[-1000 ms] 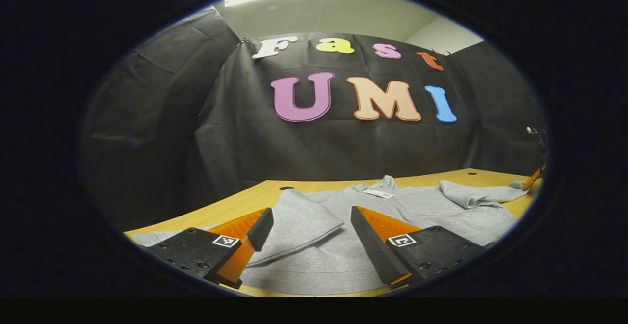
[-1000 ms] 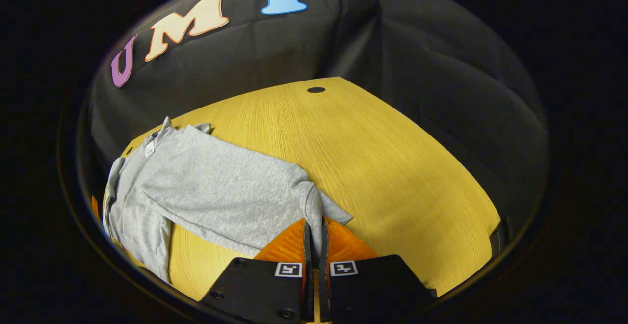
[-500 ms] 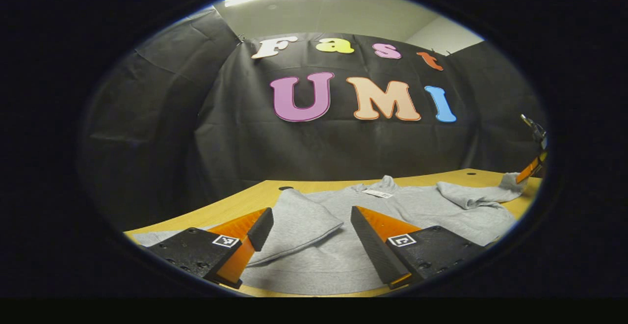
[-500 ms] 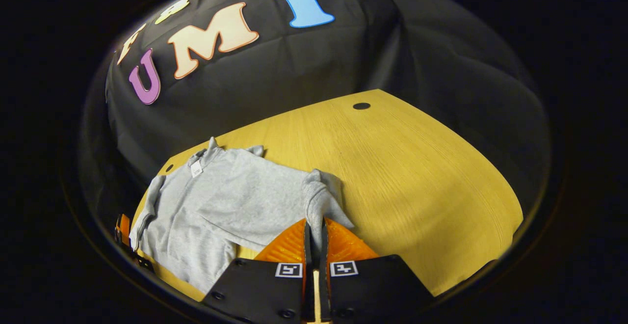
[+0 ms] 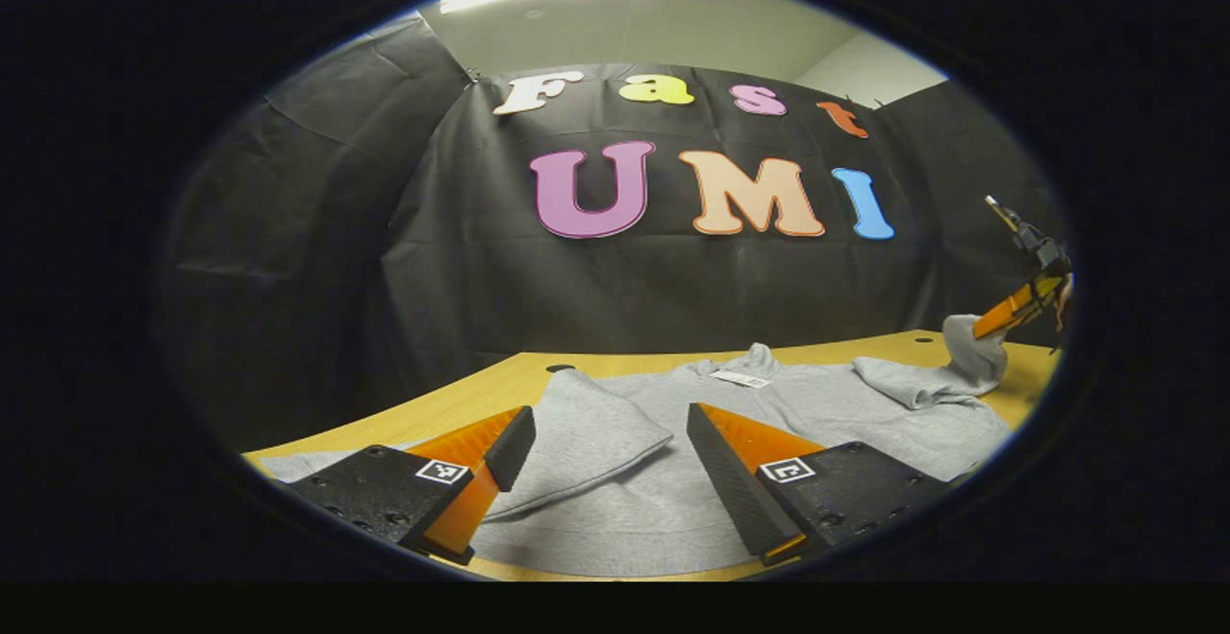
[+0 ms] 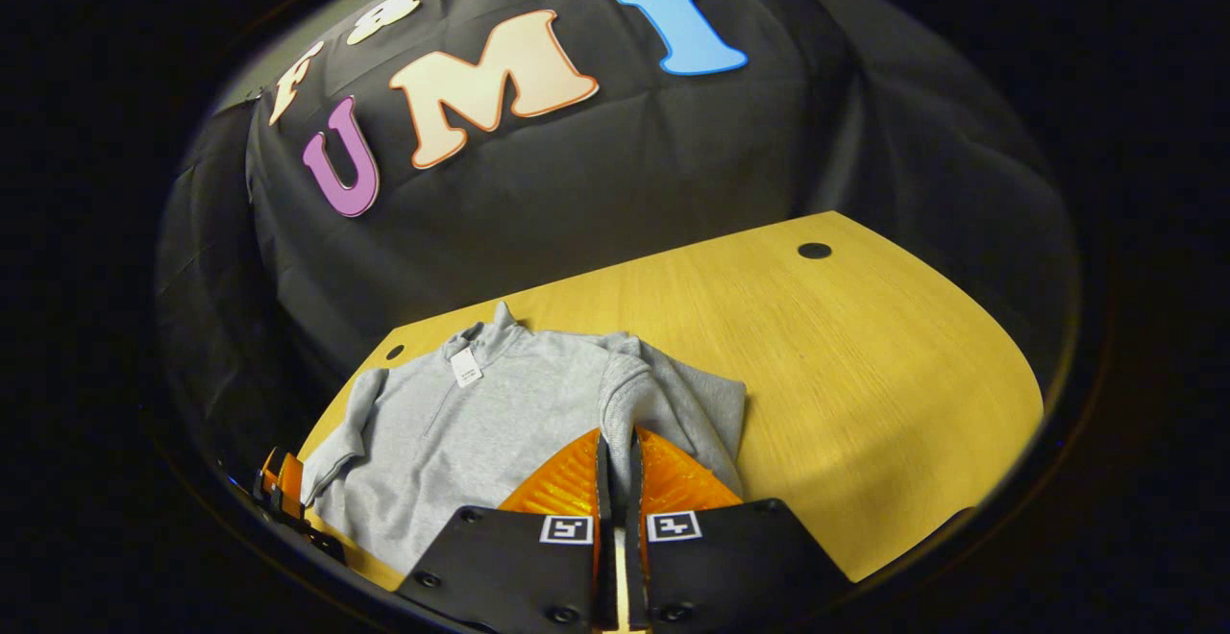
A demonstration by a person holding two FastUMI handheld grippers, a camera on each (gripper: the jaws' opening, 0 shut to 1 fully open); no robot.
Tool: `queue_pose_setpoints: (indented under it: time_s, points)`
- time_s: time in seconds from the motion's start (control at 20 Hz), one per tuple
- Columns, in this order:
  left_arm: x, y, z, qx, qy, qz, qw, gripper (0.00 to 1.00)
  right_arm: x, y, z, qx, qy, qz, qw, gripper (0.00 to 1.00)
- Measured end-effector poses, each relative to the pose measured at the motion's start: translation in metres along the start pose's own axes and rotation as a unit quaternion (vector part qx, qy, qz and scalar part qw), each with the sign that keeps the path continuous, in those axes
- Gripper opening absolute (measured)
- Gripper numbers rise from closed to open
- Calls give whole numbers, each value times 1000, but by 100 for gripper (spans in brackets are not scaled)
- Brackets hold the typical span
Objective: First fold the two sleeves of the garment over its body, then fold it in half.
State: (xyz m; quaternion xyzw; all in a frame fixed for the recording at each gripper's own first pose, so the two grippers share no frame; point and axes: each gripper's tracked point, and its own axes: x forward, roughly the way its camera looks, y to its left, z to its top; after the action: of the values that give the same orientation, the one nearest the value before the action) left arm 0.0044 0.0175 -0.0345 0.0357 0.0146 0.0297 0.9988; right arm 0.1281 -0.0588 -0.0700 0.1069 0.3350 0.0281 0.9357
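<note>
Grey garment [image 5: 673, 480] lay spread on the wooden surface [image 6: 865, 365], collar toward the booth's black wall, white tag [image 6: 466, 366] at the neck.

Left gripper view: left gripper [image 5: 605, 437] hovered low over the near hem of the garment, jaws released and wide apart, nothing between them. One sleeve [image 5: 586, 432] lay folded in over the body, its rounded edge sitting between the two fingers as seen from the camera; contact with the cloth could not be judged. At the far right, the right gripper [image 5: 1009, 312] was raised above the surface with the other sleeve's cuff [image 5: 971, 355] hanging from it, the cloth lifted clear of the surface and trailing back to the shoulder.

Right gripper view: right gripper [image 6: 615, 456] had its jaws clenched on the sleeve's cuff [image 6: 620, 413], a narrow ridge of grey fabric pinched between both fingers. The lifted sleeve draped over the right side of the garment's body. The left gripper [image 6: 283, 490] appeared at the lower left edge, beside the garment's other side. A dark round hole [image 6: 814, 251] marked the bare far part of the surface.
</note>
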Motion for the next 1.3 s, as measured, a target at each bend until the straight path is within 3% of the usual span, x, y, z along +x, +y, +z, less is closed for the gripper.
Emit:
queue_pose_setpoints:
  time_s: [0.5, 1.0, 1.3]
  points:
    - [1, -1, 0, 0, 0, -2, 1000, 94, 49, 144, 3, -35, -4, 88, 995, 6]
    - [1, -1, 0, 0, 0, -2, 1000, 93, 107, 284, -6, -70, 23, 169, 983, 6]
    - [2, -1, 1, 0, 0, -2, 1000, 94, 133, 371, -48, -71, 56, 235, 968, 6]
